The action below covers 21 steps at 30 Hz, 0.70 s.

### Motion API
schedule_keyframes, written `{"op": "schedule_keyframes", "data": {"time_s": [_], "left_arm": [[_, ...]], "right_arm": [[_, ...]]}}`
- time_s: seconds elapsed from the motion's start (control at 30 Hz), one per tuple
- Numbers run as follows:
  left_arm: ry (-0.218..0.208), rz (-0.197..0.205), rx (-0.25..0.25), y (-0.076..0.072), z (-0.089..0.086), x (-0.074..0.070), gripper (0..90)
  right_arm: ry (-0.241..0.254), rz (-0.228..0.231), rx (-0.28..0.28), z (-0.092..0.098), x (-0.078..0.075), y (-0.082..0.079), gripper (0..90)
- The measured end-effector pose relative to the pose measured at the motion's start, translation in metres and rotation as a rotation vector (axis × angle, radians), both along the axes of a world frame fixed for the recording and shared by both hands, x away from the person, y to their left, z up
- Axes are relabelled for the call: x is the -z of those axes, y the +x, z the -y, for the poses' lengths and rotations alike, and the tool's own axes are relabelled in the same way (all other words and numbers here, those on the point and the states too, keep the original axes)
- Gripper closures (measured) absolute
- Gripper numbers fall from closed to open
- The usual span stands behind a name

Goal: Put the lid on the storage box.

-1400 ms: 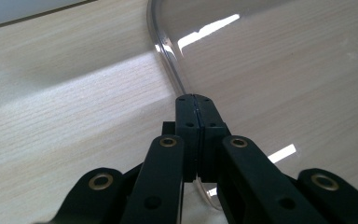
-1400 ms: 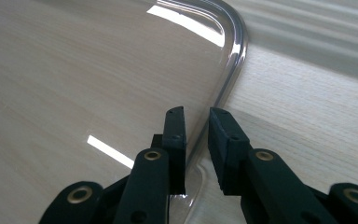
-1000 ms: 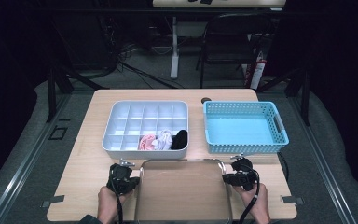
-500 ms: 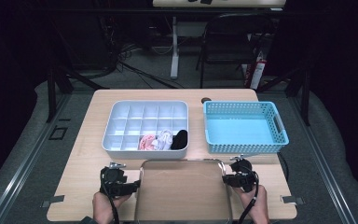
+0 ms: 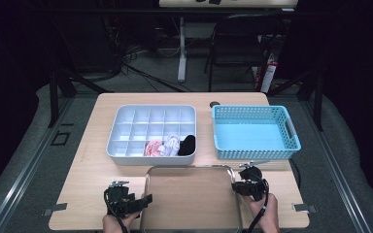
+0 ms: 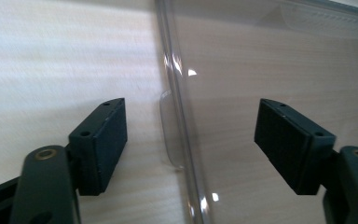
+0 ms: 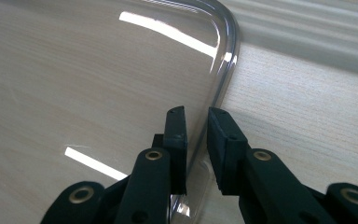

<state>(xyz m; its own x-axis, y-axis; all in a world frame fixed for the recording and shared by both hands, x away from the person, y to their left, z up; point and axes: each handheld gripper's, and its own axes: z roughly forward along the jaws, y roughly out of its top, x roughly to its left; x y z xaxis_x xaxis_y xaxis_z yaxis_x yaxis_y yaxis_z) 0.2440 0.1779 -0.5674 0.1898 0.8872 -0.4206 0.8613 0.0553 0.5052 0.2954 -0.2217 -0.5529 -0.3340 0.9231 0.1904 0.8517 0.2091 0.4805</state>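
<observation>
while the wooden surface carries everything, a clear plastic tray lies flat at its near edge, between the person's two hands. beyond the tray on the left sits a white compartment box, and rolled fabric pieces fill three cells of its near row: a pink and white one, a white one and a black one. to the right of that box stands a light blue basket, apart from it.

the left claw has just been opening and now stands wide, its pads on either side of the tray's left rim without pressing on it; one pad hangs over the bare wood, the other over the tray's floor. in the high view this claw sits at the tray's near left corner, with the hand just behind it.

the right claw is narrow and pinches the tray's right rim just below its rounded far corner, one pad inside the wall and one outside. in the high view it rests at the tray's right edge, just in front of the basket.
</observation>
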Motion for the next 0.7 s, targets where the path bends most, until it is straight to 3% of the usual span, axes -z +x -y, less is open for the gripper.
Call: {"op": "schedule_keyframes", "data": {"time_s": [0.13, 0.27, 0.57, 0.7], "left_arm": [[-0.018, 0.013, -0.027, -0.008, 0.003, 0.002, 35.0], [-0.065, 0.013, -0.053, -0.014, 0.004, 0.004, 39.8], [-0.102, 0.018, -0.065, -0.018, 0.000, 0.006, 43.6], [-0.088, 0.025, -0.072, -0.020, 0.002, 0.006, 44.3]], "right_arm": [[0.000, 0.004, 0.000, 0.000, 0.000, 0.000, 78.2], [0.002, 0.006, 0.002, 0.000, 0.000, -0.001, 78.1], [0.002, 0.005, 0.006, 0.000, 0.000, -0.001, 78.1], [-0.005, 0.004, 0.006, -0.001, 0.000, -0.001, 78.2]]}}
